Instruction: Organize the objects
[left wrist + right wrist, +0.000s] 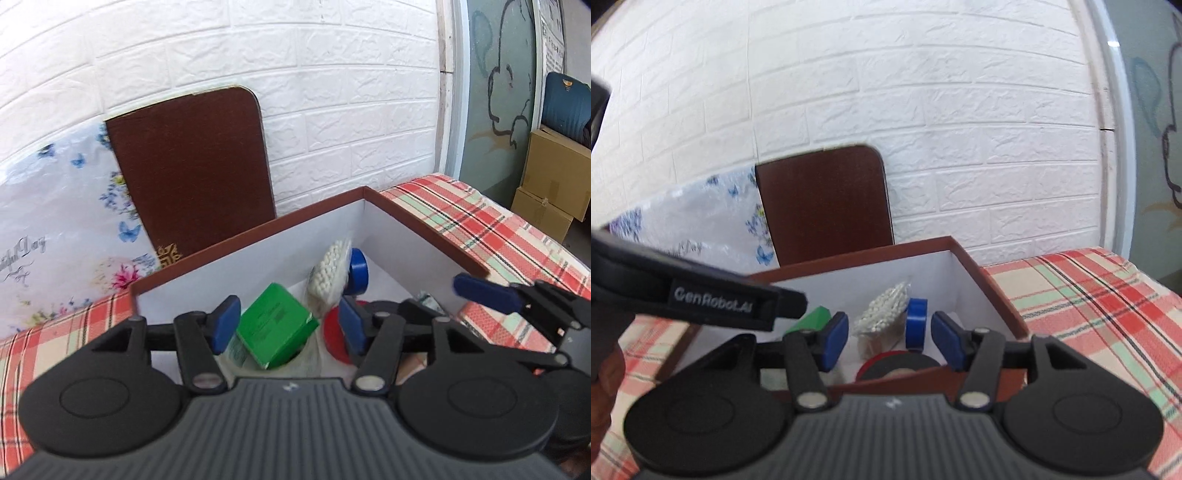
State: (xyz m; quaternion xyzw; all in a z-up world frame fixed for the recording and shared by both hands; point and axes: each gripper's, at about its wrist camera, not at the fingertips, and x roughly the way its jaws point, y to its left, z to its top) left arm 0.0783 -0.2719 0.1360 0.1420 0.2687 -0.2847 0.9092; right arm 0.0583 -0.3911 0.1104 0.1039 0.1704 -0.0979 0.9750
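1. The left gripper [286,325] hangs over the near edge of the box [258,225], its blue pads standing apart with nothing pressed between them; the green carton merely shows in the gap, lying below inside the box.
2. The right gripper [889,341] hovers at the box's near right corner, pads likewise apart and empty. Both look free of any load.
3. Left of the box, against the white brick wall, a floral bag [55,206] leans, and just beside it, behind the box's back wall, stands a brown board [192,166] with a gold emblem at its foot.
4. Inside the box, toward its left half, the green carton [277,325] lies tilted.
5. Near the box's middle, a clear packet of white beads [328,273] stands propped up, touching or nearly touching the blue tape roll [356,271] just to its right, which stands on edge.
6. At the box's near side, a red disc [334,336] and a dark roll [901,365] lie flat, partly hidden by the grippers.
7. Right of the box, the plaid cloth [498,229] is bare where it shows.
8. My reading: gathering seems largely done, as every loose item I can see already sits in the box. What may remain is tidying the jumble inside, and perhaps fitting a lid; whether the brown board is that lid I cannot tell.
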